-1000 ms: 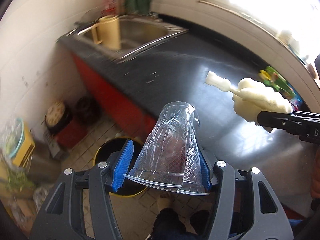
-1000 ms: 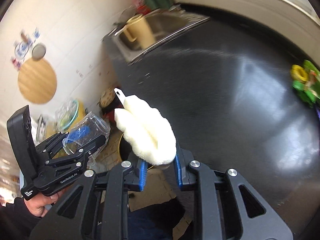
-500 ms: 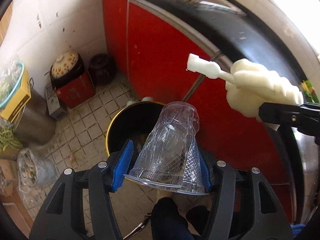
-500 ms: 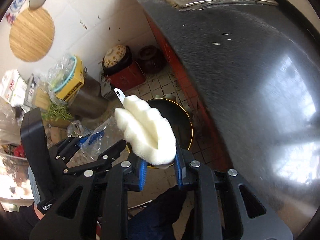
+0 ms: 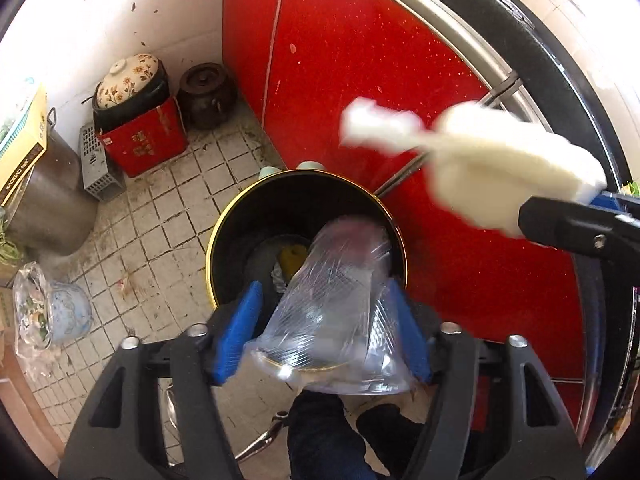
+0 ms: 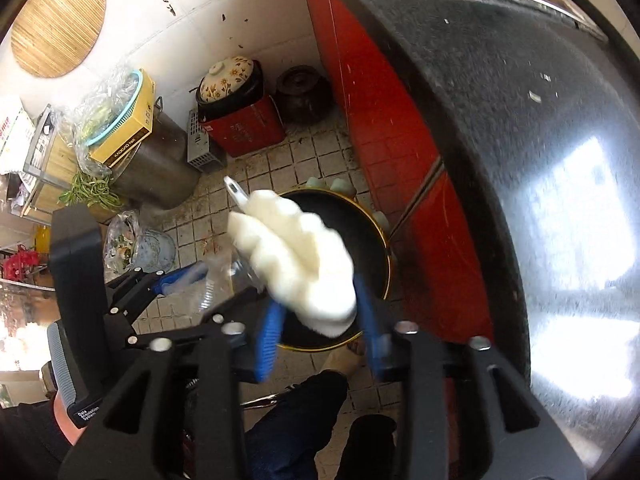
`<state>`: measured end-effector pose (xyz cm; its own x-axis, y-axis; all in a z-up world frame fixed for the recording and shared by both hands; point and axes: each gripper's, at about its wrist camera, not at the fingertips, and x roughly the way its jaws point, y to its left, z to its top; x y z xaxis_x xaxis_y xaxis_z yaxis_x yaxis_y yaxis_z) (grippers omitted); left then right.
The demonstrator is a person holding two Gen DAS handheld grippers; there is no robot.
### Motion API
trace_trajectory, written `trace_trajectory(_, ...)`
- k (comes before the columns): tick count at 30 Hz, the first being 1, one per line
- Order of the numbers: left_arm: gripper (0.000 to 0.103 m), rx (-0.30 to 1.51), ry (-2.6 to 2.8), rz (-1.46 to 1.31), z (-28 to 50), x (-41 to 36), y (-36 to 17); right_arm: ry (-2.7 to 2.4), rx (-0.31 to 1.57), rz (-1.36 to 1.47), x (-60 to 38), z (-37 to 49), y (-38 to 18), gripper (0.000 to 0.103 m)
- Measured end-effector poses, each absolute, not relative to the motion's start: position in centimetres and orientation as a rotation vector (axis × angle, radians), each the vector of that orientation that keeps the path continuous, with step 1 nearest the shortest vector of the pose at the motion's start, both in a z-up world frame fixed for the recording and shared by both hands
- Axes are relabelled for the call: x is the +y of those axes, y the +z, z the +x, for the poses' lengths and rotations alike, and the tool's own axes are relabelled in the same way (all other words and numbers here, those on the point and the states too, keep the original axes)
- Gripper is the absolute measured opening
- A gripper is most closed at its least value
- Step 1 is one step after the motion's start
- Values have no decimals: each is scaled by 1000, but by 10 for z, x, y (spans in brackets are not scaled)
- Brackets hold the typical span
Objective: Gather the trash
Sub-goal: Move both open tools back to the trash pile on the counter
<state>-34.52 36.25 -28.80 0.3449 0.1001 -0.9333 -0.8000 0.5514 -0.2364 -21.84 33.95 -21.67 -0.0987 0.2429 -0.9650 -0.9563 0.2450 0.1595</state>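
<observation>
A crushed clear plastic cup (image 5: 336, 300) lies tilted between the blue pads of my left gripper (image 5: 324, 336), whose jaws are opening. The left pad stands clear of the cup. Right below is the black bin with a yellow rim (image 5: 224, 240), with some trash at its bottom. A white sponge brush (image 6: 296, 252) is blurred between the pads of my right gripper (image 6: 320, 332), whose jaws are opening too, above the same bin (image 6: 380, 256). The left wrist view shows the sponge brush (image 5: 500, 172) at the right. In the right wrist view the left gripper (image 6: 208, 284) is at the left.
A red cabinet front (image 5: 380, 80) under a black counter (image 6: 520, 120) stands right beside the bin. On the tiled floor are a flowered clay pot on a red box (image 5: 140, 136), a dark jar (image 5: 206, 96), a steel pot (image 5: 48, 200) and a bagged bowl (image 5: 48, 316). A person's legs (image 5: 324, 440) are below.
Both grippers came down from the counter to just over the bin. Both pairs of jaws now stand wider. The cup has tipped toward the bin and the sponge brush blurs as it slips.
</observation>
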Motion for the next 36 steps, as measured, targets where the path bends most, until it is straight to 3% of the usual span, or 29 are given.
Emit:
trace_trajectory(1,73,1063,676,-781,-345,362,-287,1208,1234,-788,341,-219,-216,56)
trace_trajectory(6,80,1060,691,-787,-350,361,-286,1234,1200,-787,333,-214,-203,57)
trace_trajectory(9,87,1050,689,-766,-350,355,-275,1248,1170,-765,319,-211,-185,65)
trace_trajectory(19,96,998,589,-507,-304,294,-173,1131,1036,-518,206,-139,-80,85)
trace_trajectory(27,96,922,221,-296,-186,197,-102,767,954,-265,42,-42,-17,85)
trace_trajectory(36,96,924,-51,-142,-69,74,-67,447,928,-56,-137,6,-3,85)
